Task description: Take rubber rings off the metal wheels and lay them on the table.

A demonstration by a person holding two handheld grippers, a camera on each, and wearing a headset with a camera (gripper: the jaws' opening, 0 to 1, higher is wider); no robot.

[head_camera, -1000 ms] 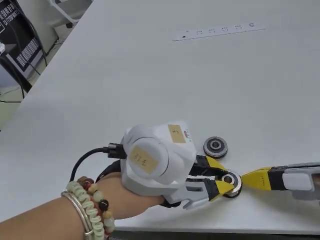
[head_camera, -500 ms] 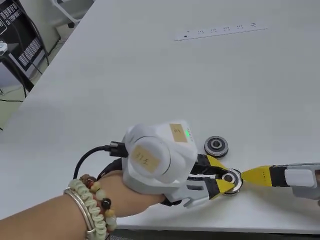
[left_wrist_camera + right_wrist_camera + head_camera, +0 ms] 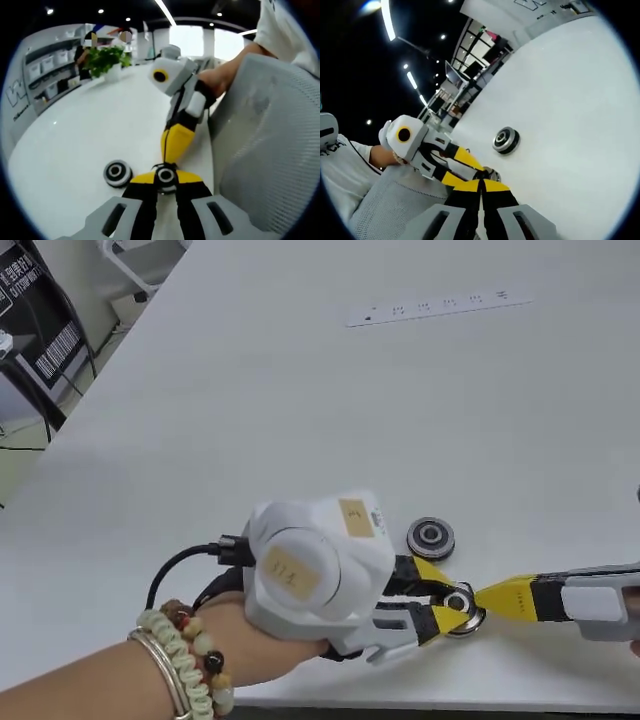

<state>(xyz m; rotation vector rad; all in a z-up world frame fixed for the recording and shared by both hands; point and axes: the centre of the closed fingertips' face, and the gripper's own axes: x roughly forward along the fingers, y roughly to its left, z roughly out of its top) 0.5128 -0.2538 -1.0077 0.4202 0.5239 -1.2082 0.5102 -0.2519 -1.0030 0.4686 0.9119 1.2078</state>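
Beyond the wheel (image 3: 165,175) pinched in the left claw (image 3: 165,180), a plant (image 3: 105,57) stands.

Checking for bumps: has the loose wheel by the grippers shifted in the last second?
No. In the head view the loose wheel keeps the same offset from the white strip.

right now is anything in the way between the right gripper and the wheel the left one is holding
Nothing visible does. The right gripper has its shut jaws tip-on at the wheel, which is clamped in the left gripper. A second wheel lies apart on the table, off that line.
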